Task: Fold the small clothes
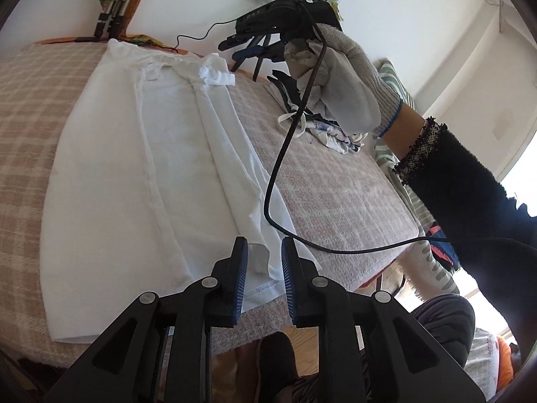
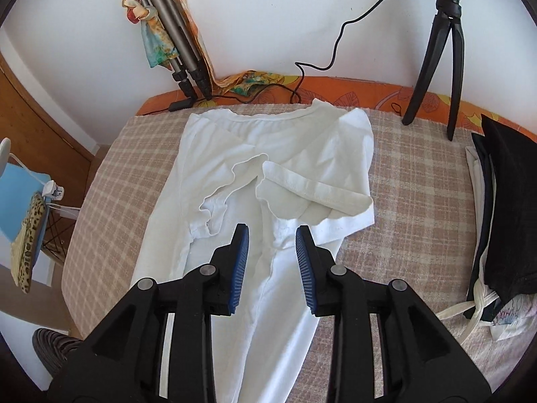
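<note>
A white T-shirt [image 1: 141, 154] lies on the checked cloth, both sides folded in lengthwise, the sleeves turned onto its middle [image 2: 315, 181]. My left gripper [image 1: 265, 248] is open over the shirt's hem at the near edge, with a fold of hem between the blue pads but not clamped. My right gripper [image 2: 272, 235] is open and empty above the shirt's middle, just below the sleeves. In the left wrist view the right gripper [image 1: 261, 43] hangs over the collar end, held by a gloved hand [image 1: 349, 84].
A stack of folded dark and white clothes [image 2: 496, 221] lies at the right of the table [image 2: 419, 174]. A black tripod [image 2: 446, 50] and a grey tripod [image 2: 178, 43] stand at the back. A black cable [image 1: 285, 154] hangs across the table.
</note>
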